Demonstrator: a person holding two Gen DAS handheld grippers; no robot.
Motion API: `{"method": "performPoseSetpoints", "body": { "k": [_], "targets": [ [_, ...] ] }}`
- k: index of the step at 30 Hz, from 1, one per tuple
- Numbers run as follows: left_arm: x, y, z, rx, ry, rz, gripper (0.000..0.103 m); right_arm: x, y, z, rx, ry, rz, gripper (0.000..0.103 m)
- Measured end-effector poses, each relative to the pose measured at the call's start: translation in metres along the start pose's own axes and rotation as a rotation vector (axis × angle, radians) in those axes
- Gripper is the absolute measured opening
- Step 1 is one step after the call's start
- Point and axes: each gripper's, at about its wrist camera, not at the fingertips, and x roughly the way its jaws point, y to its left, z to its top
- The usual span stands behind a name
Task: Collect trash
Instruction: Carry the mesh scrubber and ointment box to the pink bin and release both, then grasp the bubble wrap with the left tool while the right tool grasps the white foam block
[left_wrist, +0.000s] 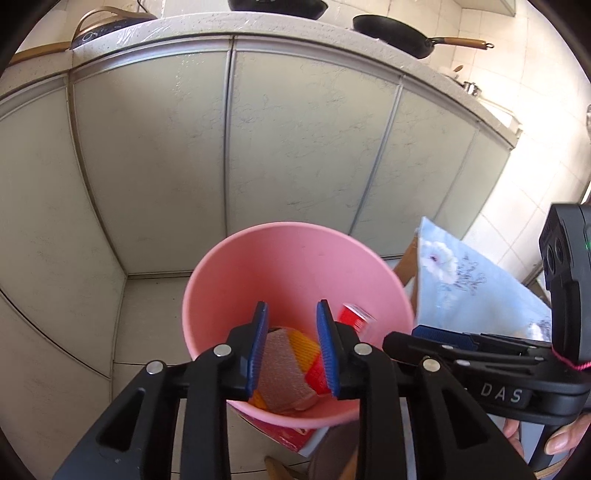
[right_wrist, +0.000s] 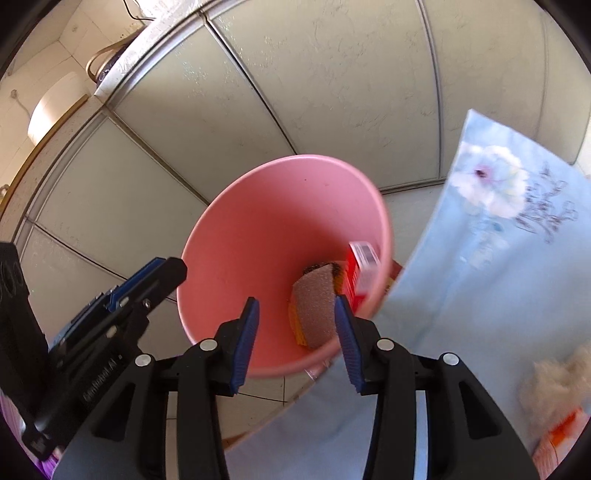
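Observation:
A pink trash bin (left_wrist: 280, 266) stands on the floor by the cabinets; it also shows in the right wrist view (right_wrist: 258, 229). Inside lie a brown scouring sponge (left_wrist: 280, 373) on an orange-yellow net (left_wrist: 306, 347) and a red box (left_wrist: 354, 317); the sponge (right_wrist: 317, 306) and red box (right_wrist: 360, 266) show in the right wrist view too. My left gripper (left_wrist: 291, 314) is open and empty above the bin. My right gripper (right_wrist: 295, 306) is open and empty over the bin's near rim. Each gripper shows in the other's view, the right (left_wrist: 443, 338) and the left (right_wrist: 147, 275).
Grey-green cabinet doors (left_wrist: 295, 140) stand behind the bin under a counter with a black wok (left_wrist: 399, 33). A table with a blue flowered cloth (right_wrist: 498, 258) is right of the bin, with a fluffy beige wad (right_wrist: 557, 380) and an orange item (right_wrist: 561, 432) on it.

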Motion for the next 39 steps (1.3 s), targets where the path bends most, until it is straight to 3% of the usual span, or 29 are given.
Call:
{"method": "performPoseSetpoints", "body": {
  "k": [7,11,21,25,32,39],
  "targets": [
    [-0.016,-0.021,-0.004,0.028,0.019,-0.108,0.027,-0.052,-0.021,-0.028,-0.022,-0.066,-0.090,0.043],
    [-0.023,-0.045,-0.009,0.093,0.026,-0.152,0.027,-0.088,-0.041,-0.042,-0.005,-0.108,-0.137,0.043],
    [-0.031,-0.106,-0.027,0.250,0.053,-0.247,0.027,-0.157,-0.117,-0.084,0.165,-0.187,-0.245,0.043],
    [-0.026,-0.127,-0.033,0.274,0.100,-0.295,0.028,-0.171,-0.131,-0.095,0.187,-0.213,-0.290,0.043],
    [-0.016,-0.161,-0.038,0.323,0.157,-0.395,0.046,-0.188,-0.164,-0.109,0.241,-0.233,-0.336,0.043],
    [0.007,-0.203,-0.037,0.415,0.202,-0.436,0.047,-0.190,-0.197,-0.105,0.302,-0.230,-0.372,0.043]
  ]
}}
